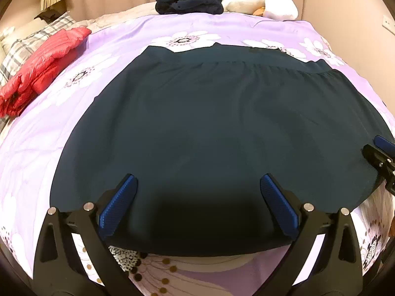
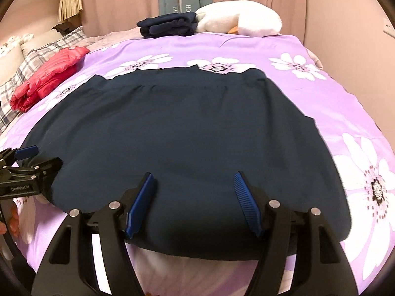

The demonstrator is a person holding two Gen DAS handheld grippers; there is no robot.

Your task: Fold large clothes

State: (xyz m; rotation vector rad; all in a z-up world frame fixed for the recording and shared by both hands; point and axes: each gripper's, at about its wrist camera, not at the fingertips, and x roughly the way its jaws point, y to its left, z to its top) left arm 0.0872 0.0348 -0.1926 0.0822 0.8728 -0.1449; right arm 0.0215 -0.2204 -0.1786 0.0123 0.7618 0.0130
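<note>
While the dark garment [image 1: 217, 135] lies spread flat on the floral bed cover [image 2: 333, 93], the left gripper [image 1: 198, 187] and right gripper [image 2: 193, 185] hover over its near hem, fingers [image 1: 118, 204] spread wide, gripping nothing.

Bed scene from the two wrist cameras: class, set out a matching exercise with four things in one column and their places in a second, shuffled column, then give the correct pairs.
Things:
1. red puffer jacket
2. dark green garment
3. folded navy clothes
4. white plush toy

Places:
A. spread flat in the middle of the quilt
B. far edge of the bed, left of the plush
C. left side, against the plaid pillow
D. far right corner of the bed

Pairs: 1-C, 2-A, 3-B, 4-D
</note>
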